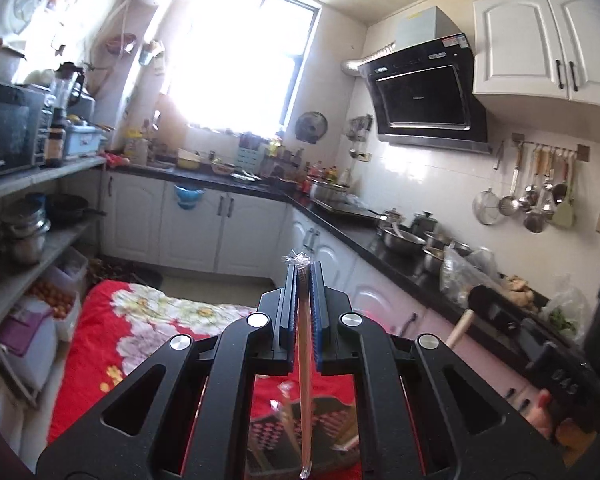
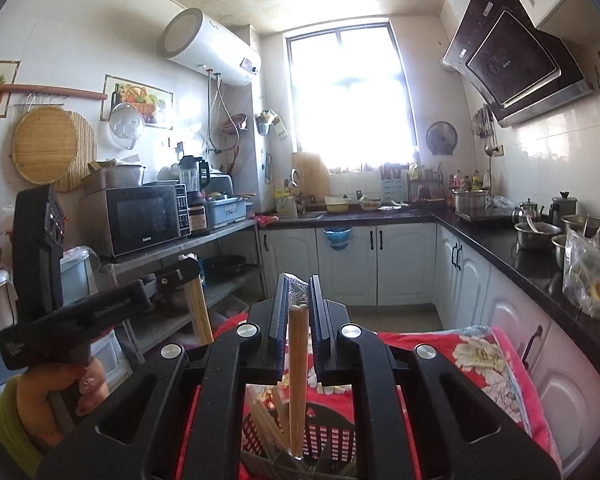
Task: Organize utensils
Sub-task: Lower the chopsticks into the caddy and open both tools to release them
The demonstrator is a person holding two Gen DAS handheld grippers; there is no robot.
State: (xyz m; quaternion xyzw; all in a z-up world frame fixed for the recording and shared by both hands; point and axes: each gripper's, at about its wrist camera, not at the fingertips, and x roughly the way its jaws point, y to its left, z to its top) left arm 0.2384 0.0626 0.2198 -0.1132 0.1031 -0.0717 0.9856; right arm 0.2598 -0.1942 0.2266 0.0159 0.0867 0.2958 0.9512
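Left wrist view: left gripper (image 1: 304, 270) jaws clamp wrapped chopsticks (image 1: 305, 360) (right gripper (image 2: 299, 282) likewise grips chopsticks (image 2: 298, 376)).

Red floral cloth (image 1: 100, 332); tan chopsticks (image 2: 298, 380); dark slotted basket (image 2: 324, 440)

The slotted basket (image 2: 328, 438) is largely hidden behind the right gripper (image 2: 299, 280) and cut off below.

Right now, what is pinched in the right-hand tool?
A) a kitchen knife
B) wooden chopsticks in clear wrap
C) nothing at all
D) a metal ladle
B: the right tool is shut on wooden chopsticks in clear wrap, hanging down toward the slotted basket below.
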